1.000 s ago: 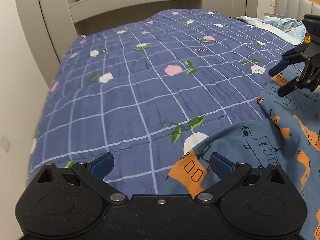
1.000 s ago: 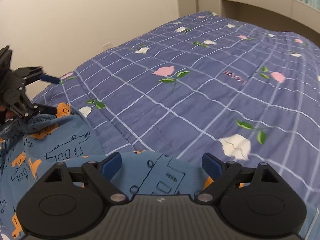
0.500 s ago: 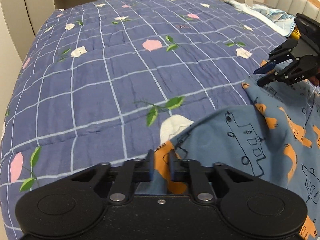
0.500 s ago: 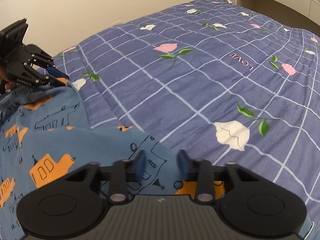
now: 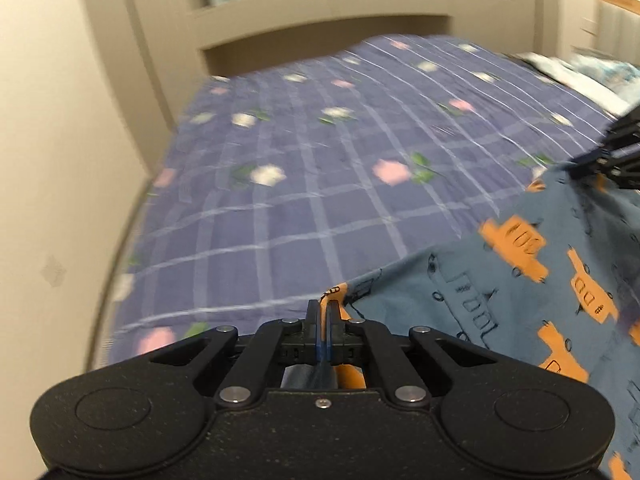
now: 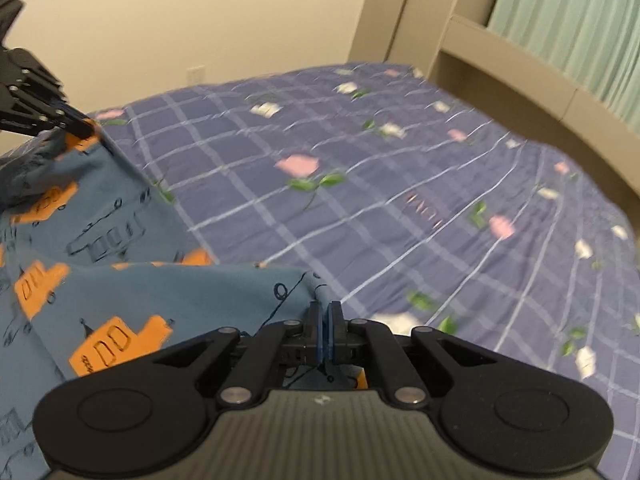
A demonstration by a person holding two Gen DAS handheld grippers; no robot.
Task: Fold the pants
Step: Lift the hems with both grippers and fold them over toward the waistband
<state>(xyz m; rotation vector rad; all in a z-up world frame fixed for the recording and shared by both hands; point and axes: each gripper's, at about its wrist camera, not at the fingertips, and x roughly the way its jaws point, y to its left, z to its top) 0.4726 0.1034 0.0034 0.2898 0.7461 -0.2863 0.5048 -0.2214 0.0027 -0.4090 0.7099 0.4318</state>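
Blue pants (image 5: 520,288) printed with orange vehicles hang lifted above the bed. My left gripper (image 5: 323,307) is shut on one corner of the cloth, which runs between its blue pads. In the left wrist view my right gripper (image 5: 580,168) shows at the far right, pinching another corner of the same edge. In the right wrist view my right gripper (image 6: 325,309) is shut on the pants (image 6: 120,280), and my left gripper (image 6: 90,132) grips the far corner at upper left. The cloth stretches between the two.
A dark blue checked quilt with flowers (image 5: 320,184) (image 6: 400,208) covers the bed. A beige wall (image 5: 52,160) runs along its left side, a beige headboard shelf (image 5: 320,20) and green curtain (image 6: 568,32) beyond. Pale bedding (image 5: 580,76) lies at the far right.
Both grippers went from open to shut on the pants' edge, then rose, lifting the cloth off the quilt. Both views have tipped up and blurred.
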